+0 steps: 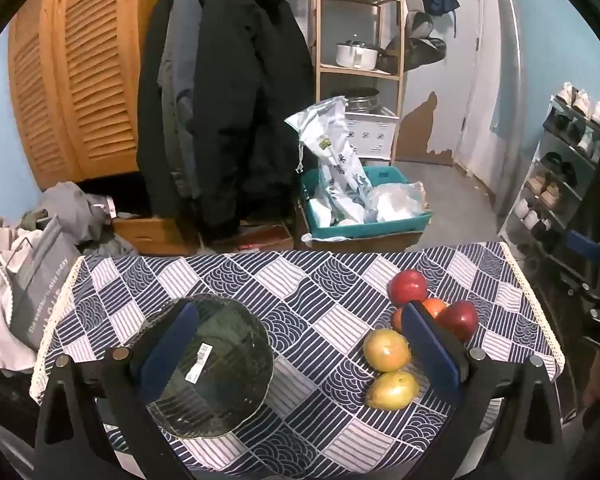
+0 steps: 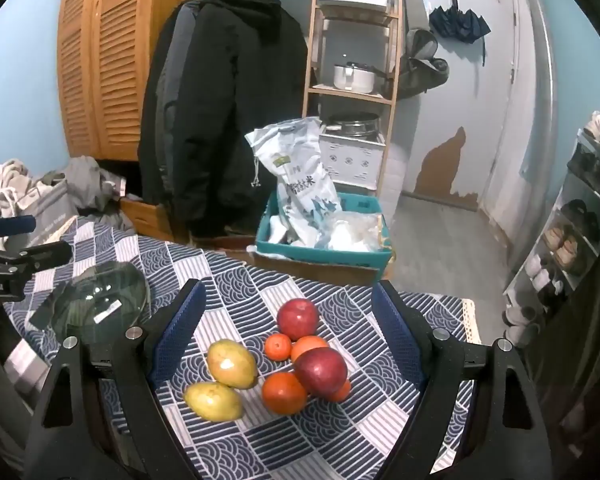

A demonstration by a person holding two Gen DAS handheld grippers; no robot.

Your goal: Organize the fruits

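Note:
A dark glass bowl (image 1: pixel 210 364) with a white label sits on the patterned tablecloth (image 1: pixel 300 288), left of a fruit pile. The pile holds two red apples (image 2: pixel 298 319), two yellow pears (image 2: pixel 231 363) and several oranges (image 2: pixel 284 393). My left gripper (image 1: pixel 300 344) is open above the table; its left finger overlaps the bowl and its right finger stands by the pears (image 1: pixel 387 350) and apples (image 1: pixel 408 287). My right gripper (image 2: pixel 286 320) is open, its fingers on either side of the fruit pile. The bowl also shows in the right wrist view (image 2: pixel 100 308), at the left.
Beyond the table's far edge stand a teal crate (image 1: pixel 380 224) with a rice bag, hanging dark coats (image 1: pixel 228 112), a wooden shelf (image 1: pixel 360 68) with pots, and a louvred cabinet (image 1: pixel 80 80). A shoe rack (image 1: pixel 560 168) is at the right. Clothes and a grey bag (image 1: pixel 40 280) lie left.

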